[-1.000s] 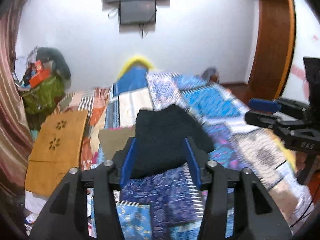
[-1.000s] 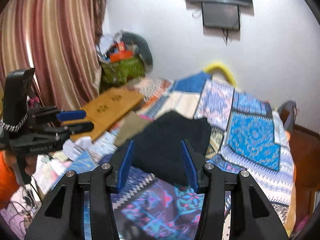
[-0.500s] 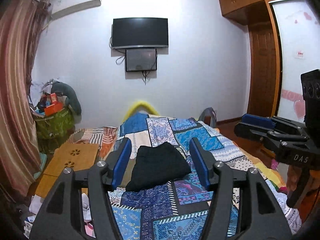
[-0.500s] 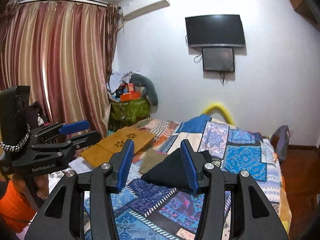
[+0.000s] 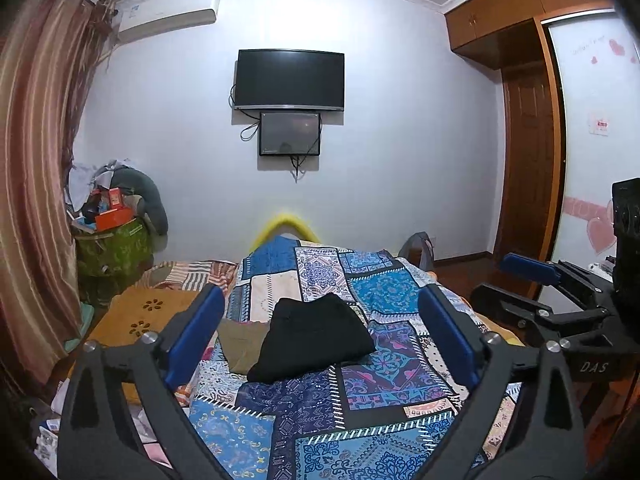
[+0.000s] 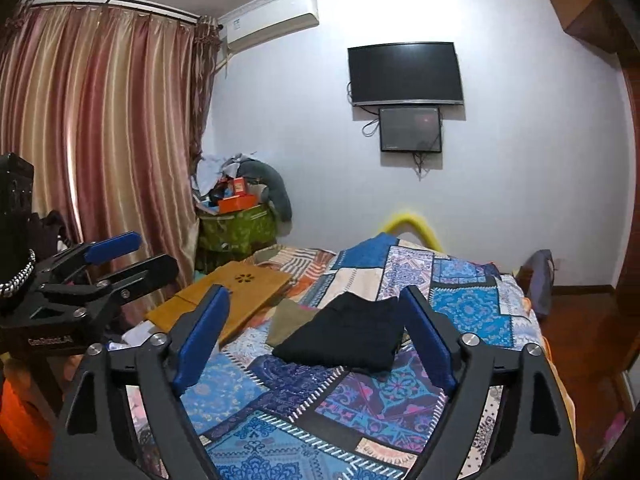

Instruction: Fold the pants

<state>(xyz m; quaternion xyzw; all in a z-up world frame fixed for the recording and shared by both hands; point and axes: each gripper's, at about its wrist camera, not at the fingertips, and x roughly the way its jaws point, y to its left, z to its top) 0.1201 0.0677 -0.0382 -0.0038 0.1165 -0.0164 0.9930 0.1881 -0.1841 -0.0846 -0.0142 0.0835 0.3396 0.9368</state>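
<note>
A pair of black pants [image 5: 316, 336] [image 6: 344, 336] lies folded in a neat rectangle on the patchwork quilt [image 5: 392, 292] [image 6: 464, 308]. My left gripper [image 5: 319, 300] hovers well back from the pants, its jaws opening wide with nothing between them. My right gripper [image 6: 314, 296] is held the same way, also opening and empty. Each gripper shows from the side in the other's view: the right gripper [image 5: 492, 276] at the right edge, the left gripper [image 6: 150, 252] at the left edge.
A folded olive garment [image 5: 244, 344] [image 6: 288, 320] lies against the pants' left side. A wooden lap table [image 5: 148, 316] [image 6: 240, 292] rests at the bed's left edge, with a green bag of clutter [image 5: 116, 248] behind it. A wardrobe [image 5: 524, 160] stands on the right.
Both grippers have drawn back and up from the black pants, and their jaws have spread much wider. The pants stay folded on the quilt.
</note>
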